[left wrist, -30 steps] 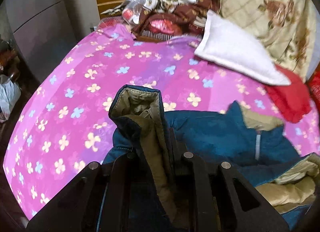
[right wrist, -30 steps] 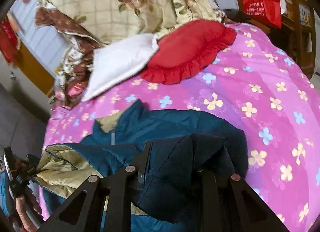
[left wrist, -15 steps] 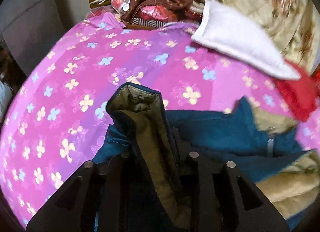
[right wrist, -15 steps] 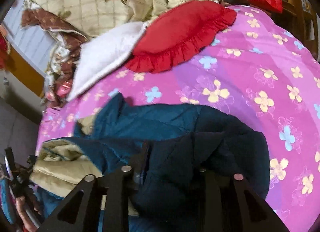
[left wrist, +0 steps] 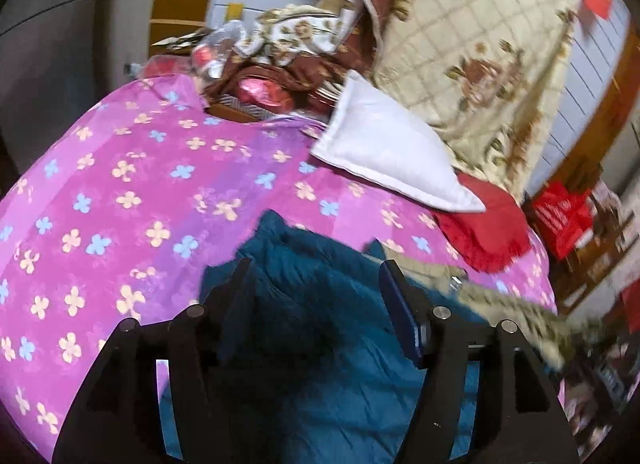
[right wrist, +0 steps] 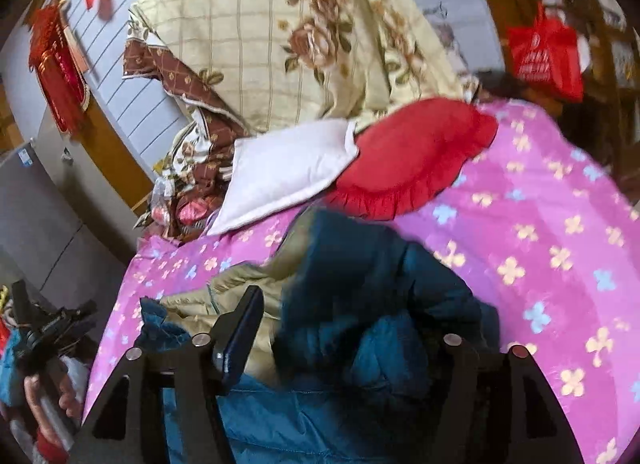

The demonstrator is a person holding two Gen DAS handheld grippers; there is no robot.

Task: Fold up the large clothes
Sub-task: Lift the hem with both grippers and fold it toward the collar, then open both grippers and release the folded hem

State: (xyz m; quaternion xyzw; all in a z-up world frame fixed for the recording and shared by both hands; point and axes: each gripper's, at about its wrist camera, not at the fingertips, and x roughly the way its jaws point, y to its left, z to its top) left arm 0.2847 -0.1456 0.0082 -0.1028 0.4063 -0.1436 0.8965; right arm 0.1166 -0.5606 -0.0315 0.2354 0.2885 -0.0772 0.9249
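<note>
A large teal padded jacket [left wrist: 320, 328] with a tan lining lies on the pink flowered bed cover [left wrist: 120, 199]. My left gripper [left wrist: 316, 276] is open, its jaws wide apart above the jacket's teal outer side, holding nothing. In the right wrist view the jacket [right wrist: 360, 304] lies bunched, with tan lining [right wrist: 248, 284] showing at its left. My right gripper [right wrist: 344, 316] is open over the bunched fabric; its right finger is mostly hidden by the cloth. The left gripper [right wrist: 44, 328] and the hand holding it show at the far left of the right wrist view.
A white pillow [left wrist: 384, 151] and a red frilled cushion [left wrist: 488, 223] lie at the head of the bed. A cream floral quilt [left wrist: 480, 47] is heaped behind them. A red bag [right wrist: 548, 51] hangs at the right. Clutter [left wrist: 256, 75] sits at the bed's far left corner.
Both grippers were shut on folds of the jacket; now both have opened and let go. The jacket has dropped onto the bed and both views have tilted upward.
</note>
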